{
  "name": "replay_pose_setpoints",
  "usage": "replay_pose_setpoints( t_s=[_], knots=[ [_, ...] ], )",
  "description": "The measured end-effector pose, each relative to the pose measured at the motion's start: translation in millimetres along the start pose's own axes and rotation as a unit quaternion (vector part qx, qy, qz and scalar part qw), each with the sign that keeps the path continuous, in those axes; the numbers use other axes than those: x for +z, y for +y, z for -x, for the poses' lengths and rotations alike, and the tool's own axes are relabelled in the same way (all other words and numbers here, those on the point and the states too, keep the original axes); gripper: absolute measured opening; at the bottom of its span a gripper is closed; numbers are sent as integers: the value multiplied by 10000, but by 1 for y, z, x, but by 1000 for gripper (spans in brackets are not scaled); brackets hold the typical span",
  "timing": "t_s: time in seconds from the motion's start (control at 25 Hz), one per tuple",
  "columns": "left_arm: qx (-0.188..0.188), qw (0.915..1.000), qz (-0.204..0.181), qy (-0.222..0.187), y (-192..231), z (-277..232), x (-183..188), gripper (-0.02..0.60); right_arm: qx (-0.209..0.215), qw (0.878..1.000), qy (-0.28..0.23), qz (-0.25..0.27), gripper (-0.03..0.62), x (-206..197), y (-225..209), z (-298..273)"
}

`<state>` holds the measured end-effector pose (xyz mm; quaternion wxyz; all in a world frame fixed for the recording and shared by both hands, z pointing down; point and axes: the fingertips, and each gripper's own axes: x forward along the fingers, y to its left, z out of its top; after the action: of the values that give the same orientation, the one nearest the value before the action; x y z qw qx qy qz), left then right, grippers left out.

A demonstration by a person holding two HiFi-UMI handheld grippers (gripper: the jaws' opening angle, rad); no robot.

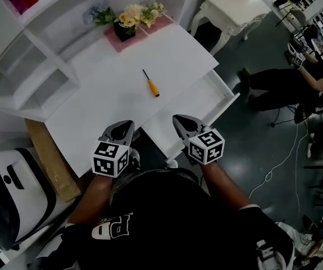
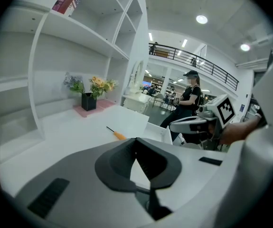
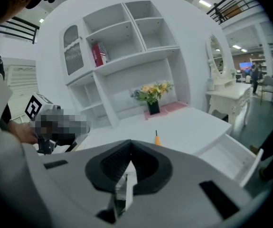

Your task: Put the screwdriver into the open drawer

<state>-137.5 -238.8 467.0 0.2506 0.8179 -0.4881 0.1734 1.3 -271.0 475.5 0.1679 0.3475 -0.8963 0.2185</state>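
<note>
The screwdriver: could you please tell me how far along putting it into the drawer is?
Done: the drawer stands open. In hand: nothing; the left claw and right claw are both shut and empty. Remaining: the screwdriver lies on the desk, to be gripped and put in.

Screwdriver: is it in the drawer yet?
No, the screwdriver lies out on the white desktop, apart from the open drawer.

Wht shelf unit [image 1: 43,66] – dark glossy floor [image 1: 251,151], ceiling lights [image 2: 202,19]
</note>
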Motion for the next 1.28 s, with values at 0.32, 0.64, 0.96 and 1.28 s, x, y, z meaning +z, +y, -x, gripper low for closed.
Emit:
replay_pose_setpoints(
  t_s=[0.32, 0.64, 0.96, 1.28],
  knots=[
    [-239, 9994, -123, 221, 46, -13, 0, 11, -420, 9989, 221, 15, 9, 6, -7, -49],
    [-527, 9975, -270, 392, 80, -28, -1, 11, -847, 9952, 491, 82, 9, 2, -19, -96],
    [-573, 9966, -324, 501, 109, -33, -6, 11, -1125, 9914, 632, 228, 12, 3, -33, -127],
    [-461, 9973, -233, 517, 133, -36, -12, 11, -1222, 9865, 994, 439, 35, -7, -52, -168]
  ],
)
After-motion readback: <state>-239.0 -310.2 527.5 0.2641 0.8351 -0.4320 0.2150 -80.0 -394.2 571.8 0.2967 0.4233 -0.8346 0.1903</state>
